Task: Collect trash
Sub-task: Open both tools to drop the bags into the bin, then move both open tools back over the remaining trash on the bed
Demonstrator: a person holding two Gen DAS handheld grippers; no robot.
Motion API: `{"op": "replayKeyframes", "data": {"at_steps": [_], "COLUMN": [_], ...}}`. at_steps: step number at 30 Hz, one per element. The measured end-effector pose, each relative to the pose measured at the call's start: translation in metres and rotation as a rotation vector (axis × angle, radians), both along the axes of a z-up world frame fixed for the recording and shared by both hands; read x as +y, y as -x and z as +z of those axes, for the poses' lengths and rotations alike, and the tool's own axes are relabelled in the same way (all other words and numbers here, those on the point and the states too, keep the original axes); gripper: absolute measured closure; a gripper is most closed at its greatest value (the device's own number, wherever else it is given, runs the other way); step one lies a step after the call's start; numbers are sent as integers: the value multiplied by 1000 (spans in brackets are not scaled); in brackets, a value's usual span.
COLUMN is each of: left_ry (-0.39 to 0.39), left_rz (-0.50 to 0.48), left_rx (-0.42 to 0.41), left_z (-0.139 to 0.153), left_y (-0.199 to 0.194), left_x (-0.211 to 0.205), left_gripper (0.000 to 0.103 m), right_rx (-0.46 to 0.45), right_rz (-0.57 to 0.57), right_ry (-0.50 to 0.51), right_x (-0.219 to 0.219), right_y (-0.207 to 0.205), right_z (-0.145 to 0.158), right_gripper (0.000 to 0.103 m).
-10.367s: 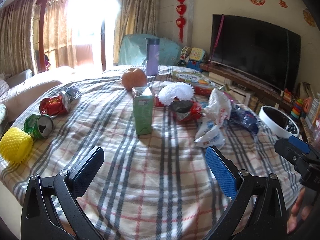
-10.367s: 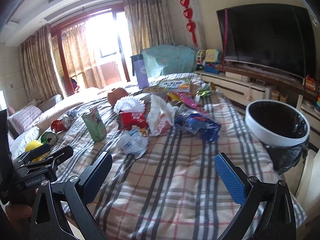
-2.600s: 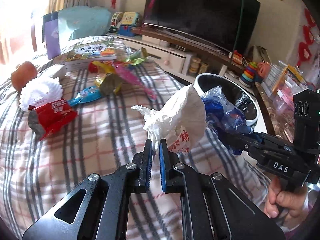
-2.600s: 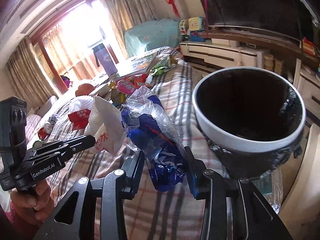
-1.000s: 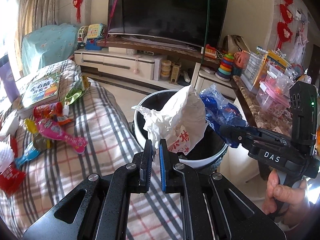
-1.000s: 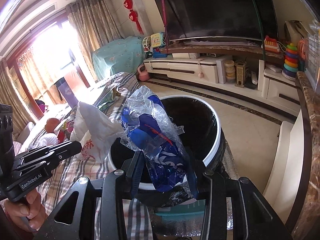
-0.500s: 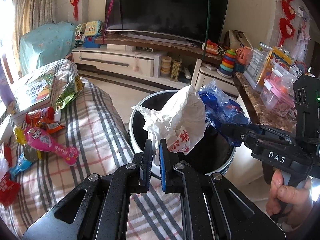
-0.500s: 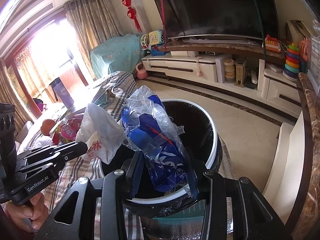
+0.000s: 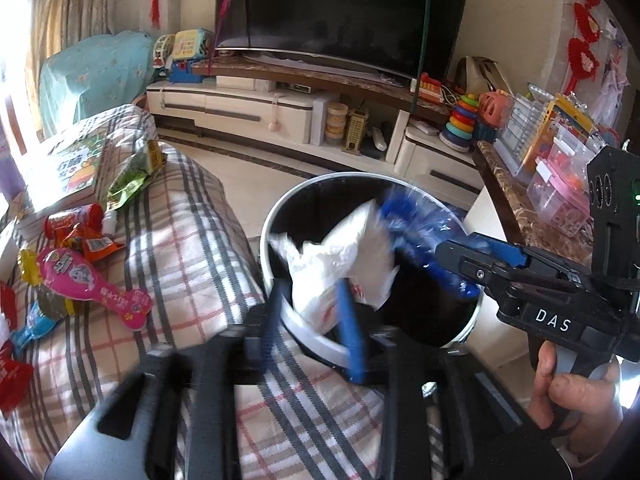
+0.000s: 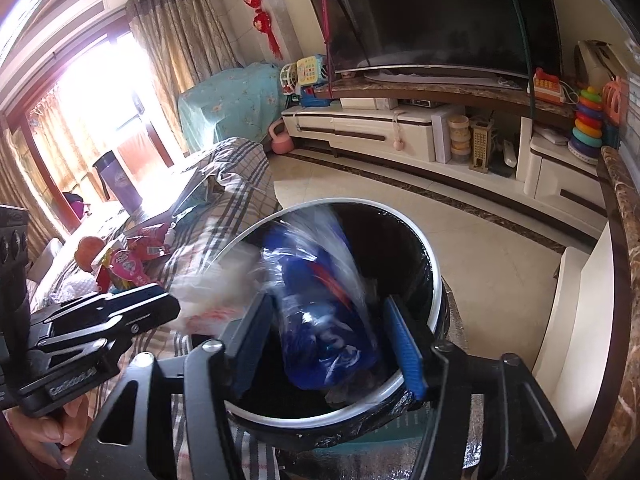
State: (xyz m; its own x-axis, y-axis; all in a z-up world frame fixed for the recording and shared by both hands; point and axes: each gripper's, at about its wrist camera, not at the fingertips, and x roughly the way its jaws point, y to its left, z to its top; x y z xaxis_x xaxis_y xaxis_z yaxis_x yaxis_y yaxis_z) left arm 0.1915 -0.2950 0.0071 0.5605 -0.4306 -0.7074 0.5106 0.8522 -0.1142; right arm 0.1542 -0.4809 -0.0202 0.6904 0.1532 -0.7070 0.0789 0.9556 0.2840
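Left gripper (image 9: 310, 316), pointing down toward the bin: jaws opening, blurred by motion, with the crumpled white plastic bag (image 9: 340, 256) between and just above them, no longer pinched, over the bin mouth. Right gripper (image 10: 330, 332): jaws likewise opening, the pads standing clear on either side of the blue-and-clear plastic wrapper (image 10: 324, 320), which shows as a streaked blur over the black interior of the bin. In the left wrist view the right gripper enters from 3 o'clock, its tip beside the blue wrapper, with a hand (image 9: 568, 396) on its grip at 4 o'clock. Trash bin (image 9: 280, 208): round, white-rimmed, lined with a black bag, standing on the floor just beside the edge of the bench. Bench (image 9: 192, 240), covered in a plaid cloth: at 9 o'clock lie a pink snack packet (image 9: 88, 280), red and orange wrappers (image 9: 76, 232) and a green wrapper (image 9: 132, 176), with a picture book (image 9: 72, 164) beyond at 10 o'clock. At 12 o'clock, a television (image 9: 344, 8) on a low white cabinet (image 9: 240, 112); at 2 o'clock, a stacking-ring toy (image 9: 460, 124).
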Motion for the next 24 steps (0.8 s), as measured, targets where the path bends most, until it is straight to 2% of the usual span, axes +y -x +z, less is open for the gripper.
{"op": "replayKeyframes", "data": {"at_steps": [4, 7, 9, 11, 17, 24], "left_ry": [6, 7, 5, 7, 17, 37], "left_rz": [18, 42, 63, 84, 156, 248], "left_rx": [-4, 0, 3, 16, 51, 56], "left_z": [-1, -4, -7, -11, -22, -26], "left_y": [5, 11, 16, 21, 31, 45], "left_x": [13, 27, 37, 49, 92, 146], "left_gripper": [61, 54, 48, 47, 46, 46], "right_rx": [-4, -13, -25, -35, -59, -45], "right_rz": [0, 10, 18, 28, 78, 158], "right_ry": [-15, -35, -48, -62, -95, -103], "right_x": [3, 10, 17, 25, 61, 104], "right_y": [5, 10, 15, 18, 28, 26], "right_z": [1, 4, 6, 8, 11, 4], "right_gripper": [34, 27, 17, 13, 9, 9]}}
